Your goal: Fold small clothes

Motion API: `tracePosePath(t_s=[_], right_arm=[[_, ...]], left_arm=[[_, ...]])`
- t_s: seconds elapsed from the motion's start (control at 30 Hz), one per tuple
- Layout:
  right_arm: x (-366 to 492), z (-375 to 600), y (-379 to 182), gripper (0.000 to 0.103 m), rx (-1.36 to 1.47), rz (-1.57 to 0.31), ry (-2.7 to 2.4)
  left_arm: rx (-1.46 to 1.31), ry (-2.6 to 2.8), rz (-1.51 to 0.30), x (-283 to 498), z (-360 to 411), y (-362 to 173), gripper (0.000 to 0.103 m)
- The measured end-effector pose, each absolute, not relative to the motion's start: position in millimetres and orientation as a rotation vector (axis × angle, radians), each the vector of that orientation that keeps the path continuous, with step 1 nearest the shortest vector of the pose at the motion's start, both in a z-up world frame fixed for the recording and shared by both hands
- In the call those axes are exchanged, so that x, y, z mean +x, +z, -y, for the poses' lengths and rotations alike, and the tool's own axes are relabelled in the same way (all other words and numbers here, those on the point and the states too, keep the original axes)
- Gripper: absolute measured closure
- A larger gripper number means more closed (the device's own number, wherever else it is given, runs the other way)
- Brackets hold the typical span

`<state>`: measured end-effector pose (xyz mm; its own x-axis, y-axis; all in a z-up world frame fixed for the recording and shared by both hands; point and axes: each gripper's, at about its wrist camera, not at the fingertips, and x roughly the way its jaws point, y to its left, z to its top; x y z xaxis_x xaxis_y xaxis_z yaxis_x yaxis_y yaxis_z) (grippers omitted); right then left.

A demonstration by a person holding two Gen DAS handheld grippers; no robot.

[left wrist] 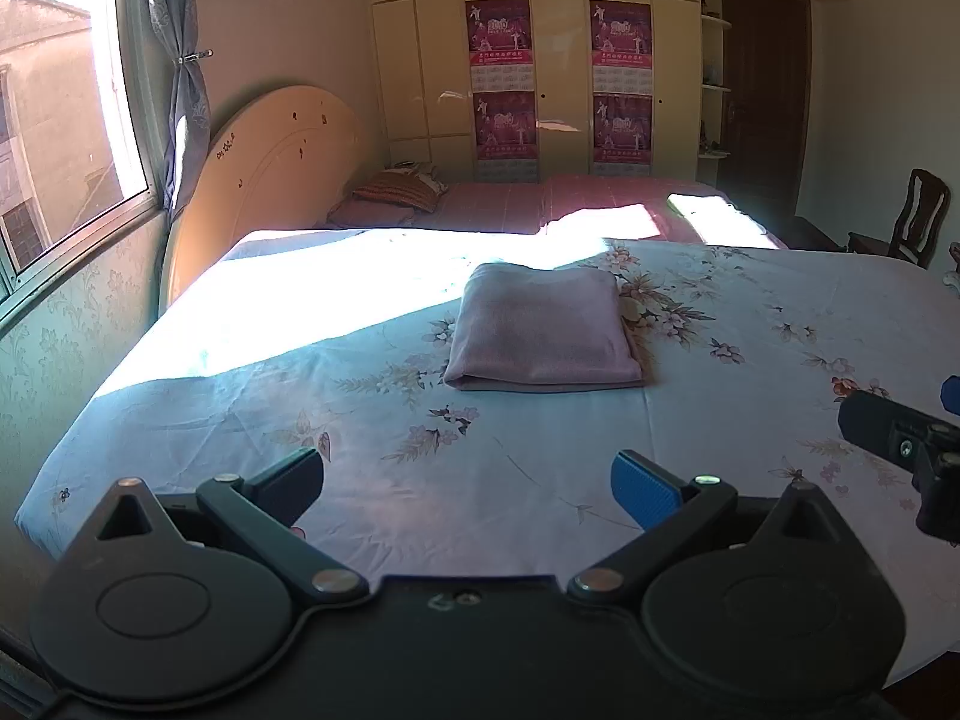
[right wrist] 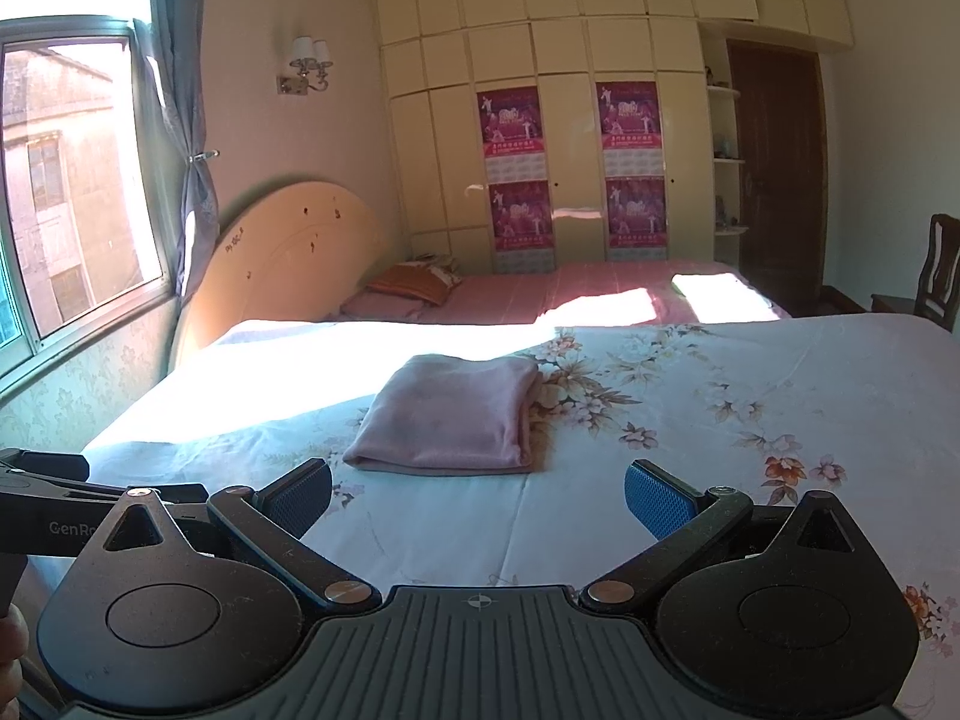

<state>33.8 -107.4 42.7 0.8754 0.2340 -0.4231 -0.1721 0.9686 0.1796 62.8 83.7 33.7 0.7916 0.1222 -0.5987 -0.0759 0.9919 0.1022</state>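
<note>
- A home bedroom, lived in and sunlit.
- Near: a bed spread with a pale floral sheet [right wrist: 750, 414], a folded pink garment [right wrist: 450, 420] lying on it.
- Far: a second bed with a pink cover [right wrist: 600, 288], pillows [right wrist: 414, 288] at its head and a rounded cream headboard [right wrist: 288, 252] leaning by the left wall.
- Far wall: floor-to-ceiling cream wardrobe [right wrist: 570, 60] with four magenta calendar posters [right wrist: 510, 120] on its doors.
- Left: a window [right wrist: 66, 192] with a tied-back grey curtain [right wrist: 192, 150], a neighbouring building outside, floral wallpaper below.
- A two-shade wall lamp [right wrist: 309, 63], a dark wooden door [right wrist: 774, 180] and a wooden chair [right wrist: 936, 276] at right.
</note>
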Motion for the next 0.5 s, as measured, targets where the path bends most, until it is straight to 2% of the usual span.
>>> tracePosePath(t_s=[0.5], right_arm=[[41.5,107.3,36.9,0.000,0.137,-0.474,0.215]], left_arm=[[0.070,0.102,-0.666,70.0,-85.5,29.1,0.001]])
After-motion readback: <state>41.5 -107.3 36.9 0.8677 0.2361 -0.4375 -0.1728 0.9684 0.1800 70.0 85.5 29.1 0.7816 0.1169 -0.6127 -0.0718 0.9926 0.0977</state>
